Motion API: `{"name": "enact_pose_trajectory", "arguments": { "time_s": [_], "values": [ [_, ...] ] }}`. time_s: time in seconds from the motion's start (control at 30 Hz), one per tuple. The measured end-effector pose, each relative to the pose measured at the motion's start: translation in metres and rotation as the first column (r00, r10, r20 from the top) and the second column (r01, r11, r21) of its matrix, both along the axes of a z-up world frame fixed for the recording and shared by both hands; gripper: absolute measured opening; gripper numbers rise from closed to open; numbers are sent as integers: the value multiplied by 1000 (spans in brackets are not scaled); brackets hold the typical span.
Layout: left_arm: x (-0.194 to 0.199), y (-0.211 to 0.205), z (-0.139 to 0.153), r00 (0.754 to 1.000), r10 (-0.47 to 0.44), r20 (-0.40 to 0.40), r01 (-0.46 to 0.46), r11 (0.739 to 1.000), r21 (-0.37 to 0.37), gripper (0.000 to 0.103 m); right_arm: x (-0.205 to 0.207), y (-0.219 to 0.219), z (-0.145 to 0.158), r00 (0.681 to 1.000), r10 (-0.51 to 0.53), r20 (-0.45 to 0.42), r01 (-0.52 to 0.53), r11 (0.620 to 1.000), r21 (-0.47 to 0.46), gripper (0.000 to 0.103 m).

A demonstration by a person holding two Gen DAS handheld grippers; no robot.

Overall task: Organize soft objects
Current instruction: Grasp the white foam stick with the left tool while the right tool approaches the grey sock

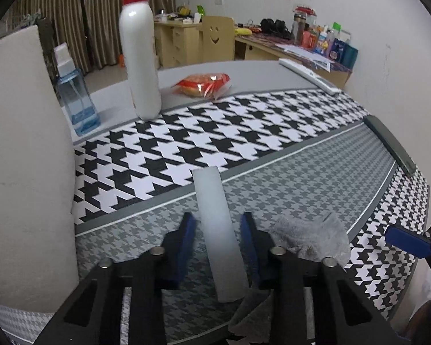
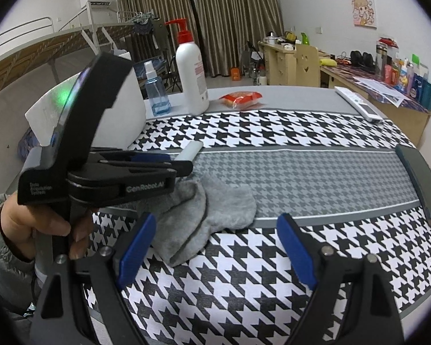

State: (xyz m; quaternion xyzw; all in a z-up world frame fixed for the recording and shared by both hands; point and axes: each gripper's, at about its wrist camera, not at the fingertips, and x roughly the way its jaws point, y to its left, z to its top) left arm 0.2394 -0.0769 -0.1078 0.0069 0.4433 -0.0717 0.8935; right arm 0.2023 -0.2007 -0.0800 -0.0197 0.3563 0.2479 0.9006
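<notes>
A pair of grey socks [image 2: 204,215] lies on the houndstooth mat [image 2: 273,273], also in the left wrist view [image 1: 310,238]. My left gripper [image 1: 218,230] stands around a translucent white strip [image 1: 218,230]; its blue pads stand a little apart from the strip's sides. In the right wrist view the left gripper [image 2: 184,161] hovers just left of the socks with the strip [image 2: 191,149] sticking out in front. My right gripper [image 2: 215,244] is open wide and empty, just in front of the socks; one blue pad [image 1: 408,241] shows in the left wrist view.
At the table's far side stand a white pump bottle [image 2: 191,80], a blue spray bottle [image 2: 155,92] and a red snack packet [image 2: 241,99]. A white remote [image 2: 359,106] and a dark flat device [image 2: 419,178] lie at the right. A white rounded container [image 2: 117,115] stands left.
</notes>
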Motion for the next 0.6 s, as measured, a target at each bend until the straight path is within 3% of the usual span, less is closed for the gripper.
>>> {"name": "enact_pose_trajectory", "arguments": {
  "time_s": [0.23, 0.6],
  "values": [
    [0, -4, 0, 1000, -12, 19, 12, 1000, 26, 22, 2, 8, -5, 999, 30, -22, -31, 999, -17, 89],
    [-2, 11, 3, 1000, -14, 23, 16, 997, -73, 18, 6, 29, -14, 995, 86, -57, -90, 992, -86, 89]
  ]
}}
